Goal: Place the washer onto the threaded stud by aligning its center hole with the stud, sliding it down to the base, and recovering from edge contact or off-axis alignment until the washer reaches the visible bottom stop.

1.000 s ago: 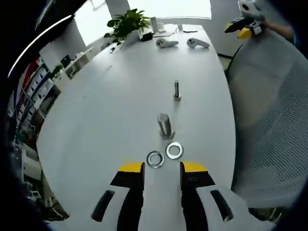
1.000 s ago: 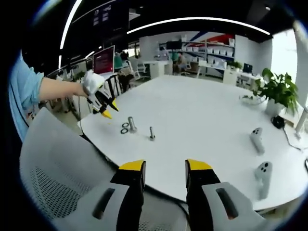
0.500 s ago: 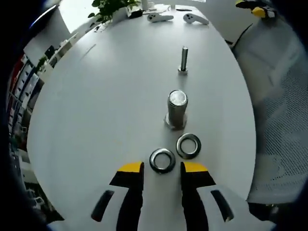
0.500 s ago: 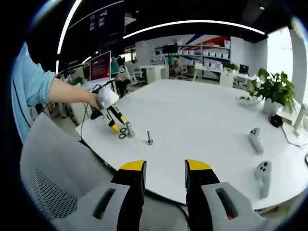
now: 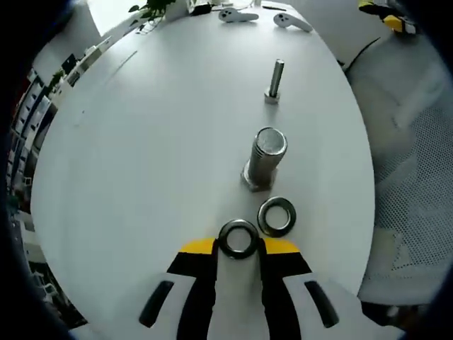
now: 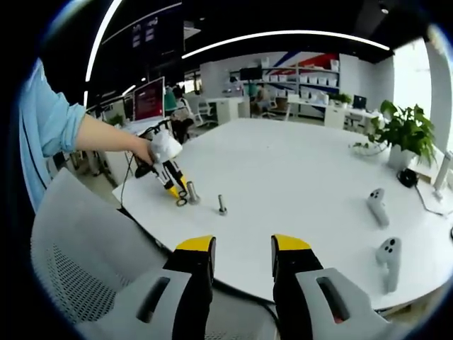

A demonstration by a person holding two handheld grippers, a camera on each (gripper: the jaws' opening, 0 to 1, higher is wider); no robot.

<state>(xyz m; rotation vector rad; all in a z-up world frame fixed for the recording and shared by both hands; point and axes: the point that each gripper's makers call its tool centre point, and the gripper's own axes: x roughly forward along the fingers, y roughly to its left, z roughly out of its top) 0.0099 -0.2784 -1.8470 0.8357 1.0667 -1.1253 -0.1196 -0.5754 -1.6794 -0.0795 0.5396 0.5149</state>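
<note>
Washer [image 5: 238, 239] lies flat on the white table [image 5: 141, 142], right betw. the yellow tips of the left gripper [image 5: 238, 246]; jaws have narrowed since 0.5 s ago and now sit at either side of the ring, looks like contact but can't confirm a firm grip. Earlier the ring lay just beyond the tips w/ the jaws wider apart; left gripper has come fwd and lower, so everything reads bigger in the left gripper view. Largest to smallest: table; grey mesh chair [image 5: 417, 177] at right edge; potted plant [image 6: 403, 131] far right in right gripper view; two white controllers [image 6: 381, 230] near right. Then the thick threaded stud [image 5: 265, 159] upright on its hex base, just beyond the washers; thinner bolt [image 5: 274, 80] upright farther off; second washer [image 5: 277, 216] flat just right of and beyond the first, near the stud base, apart from it. Right gripper [image 6: 243, 249] hovers off the table's near edge over the chair, jaws apart, nothing betw. them. In right gripper view a person's hand [image 6: 145, 150] w/ blue sleeve brings the left gripper down at the washers, closer than 0.5 s ago.
</note>
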